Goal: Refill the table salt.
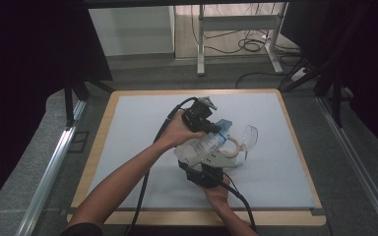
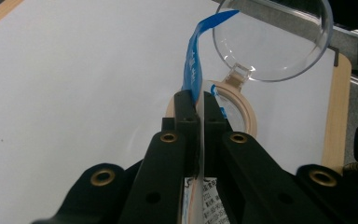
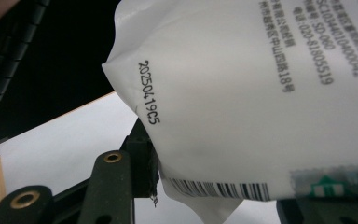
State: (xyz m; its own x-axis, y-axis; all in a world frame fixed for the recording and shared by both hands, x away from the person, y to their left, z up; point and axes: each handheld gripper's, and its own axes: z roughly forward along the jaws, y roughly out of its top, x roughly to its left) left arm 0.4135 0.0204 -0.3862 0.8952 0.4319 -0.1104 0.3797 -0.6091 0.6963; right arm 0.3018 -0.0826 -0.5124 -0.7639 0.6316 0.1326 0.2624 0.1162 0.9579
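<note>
A white plastic pouch (image 1: 197, 147) with a blue top strip (image 1: 224, 126) is held up over the middle of the mat. My left gripper (image 1: 215, 129) is shut on that blue strip (image 2: 193, 60), the jaws pressed together on the thin film. My right gripper (image 1: 203, 166) comes in from the near side and is shut on the pouch's bottom (image 3: 242, 116), next to its barcode. A beige-rimmed container (image 1: 226, 156) lies just beyond the pouch. Its hinged clear round lid (image 1: 249, 136) stands open. Past my left gripper (image 2: 196, 100) I see the beige rim (image 2: 249, 114) and the lid (image 2: 272, 42).
A pale grey mat (image 1: 142, 128) covers a wood-edged board (image 1: 103, 128). Black cables (image 1: 145, 187) trail from both grippers toward the near edge. Metal rails (image 1: 49, 172) run along both sides, and a desk frame (image 1: 202, 44) stands beyond the far edge.
</note>
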